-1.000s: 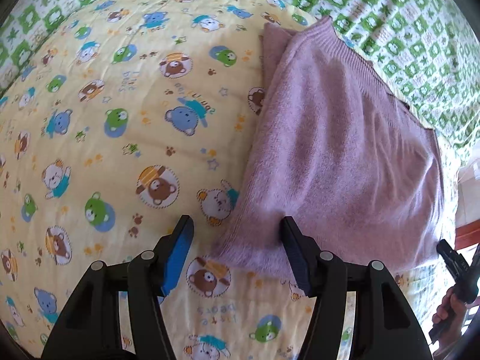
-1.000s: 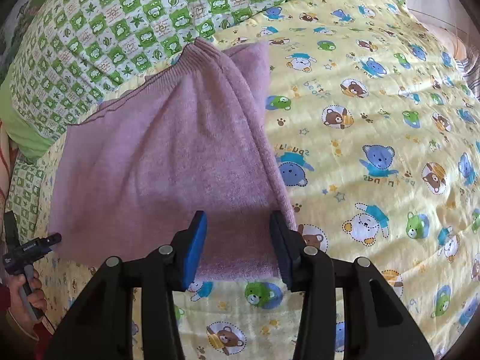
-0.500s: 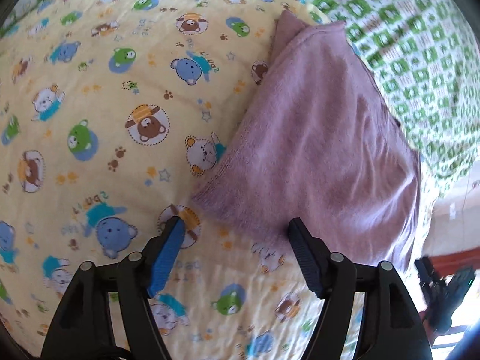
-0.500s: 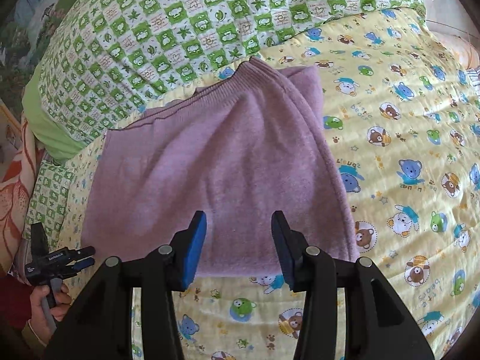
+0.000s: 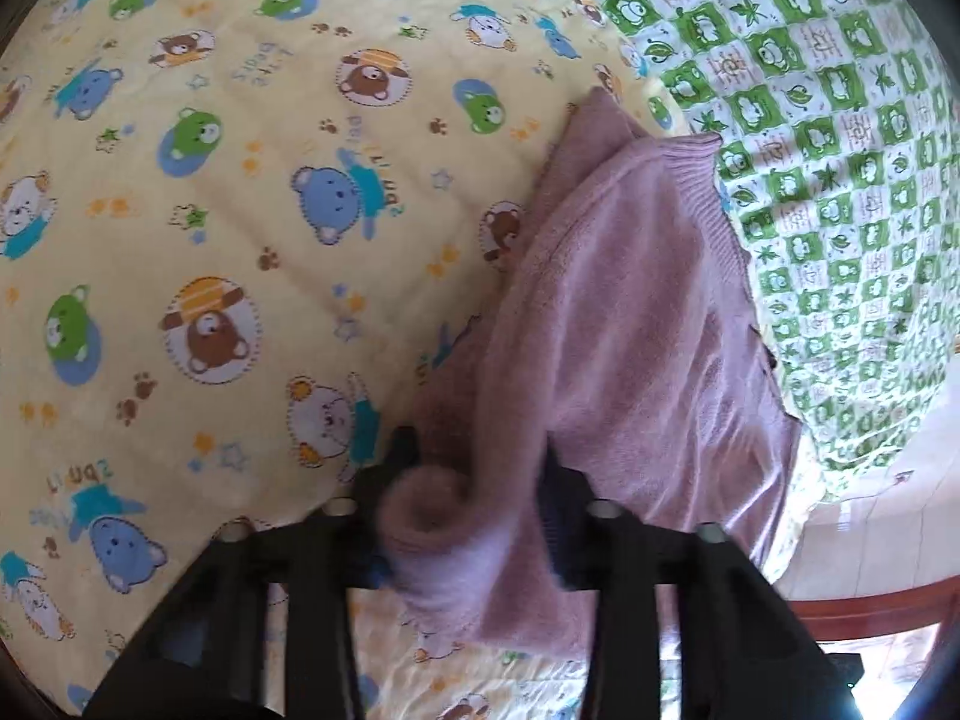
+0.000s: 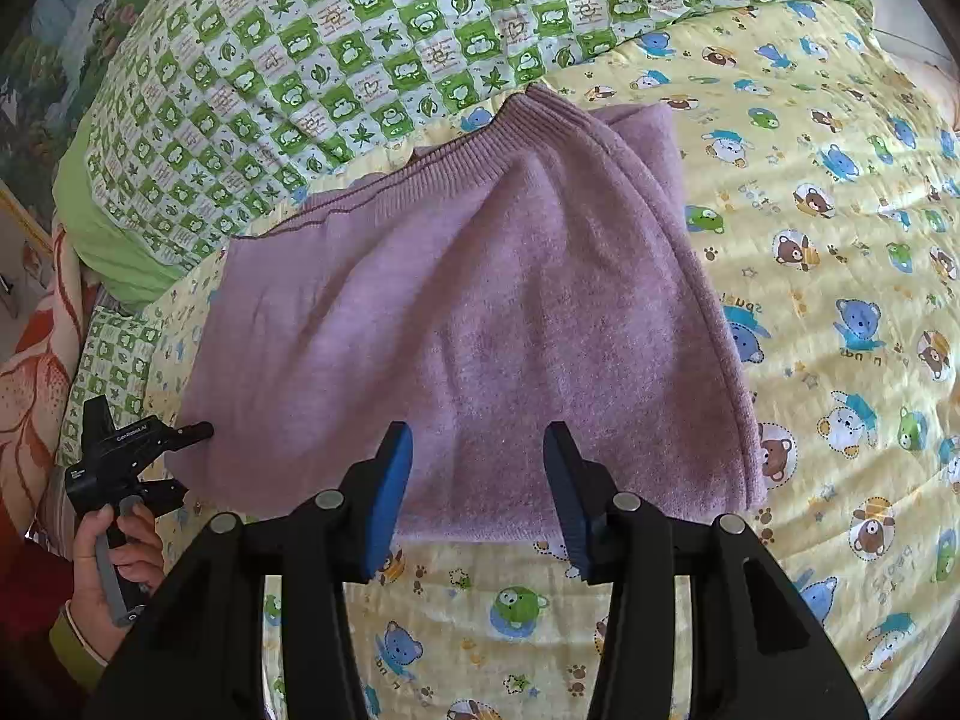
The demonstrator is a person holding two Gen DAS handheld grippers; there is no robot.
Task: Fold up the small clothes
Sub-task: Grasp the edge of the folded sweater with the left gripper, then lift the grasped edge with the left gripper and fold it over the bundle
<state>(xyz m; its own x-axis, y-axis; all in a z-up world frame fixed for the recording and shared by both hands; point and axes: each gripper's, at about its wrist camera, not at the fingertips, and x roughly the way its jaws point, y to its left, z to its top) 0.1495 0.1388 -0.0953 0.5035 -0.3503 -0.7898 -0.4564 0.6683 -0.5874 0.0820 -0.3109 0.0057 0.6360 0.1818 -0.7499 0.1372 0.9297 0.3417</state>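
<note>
Left gripper [image 5: 474,516]: its jaws have just been closing, and a bunched corner of the purple knit garment [image 5: 630,324] now sits clamped between them, the cloth rolled into a thick wad at the pads. Right gripper [image 6: 477,492]: jaws apart, nothing between them, poised over the garment's near hem without touching it. In the right wrist view the left tool is at the garment's left corner, held in the person's hand [image 6: 114,564].

Location: the garment lies on the yellow bear-print quilt [image 6: 840,300], spread mostly flat and already doubled, its ribbed band against the green checked blanket [image 6: 360,60] at the far side.

Handling assessment:
- Soft, fuzzy knit; judged light and wholly limp, with no stiffness to hold an edge.
- Gathers readily under a pinch, as the wad in the left jaws shows; a pinch of one layer only would let the lower layer trail.
- Surface looks grippy rather than slippery; not fragile, though a knit can stretch if dragged.
- The quilt beneath is also soft and may be caught by a low pinch.

Recommended hold: the near corners of the hem, both layers together. The right-hand near corner is free and appears the matching point for the right tool, so the edge lifts level.
</note>
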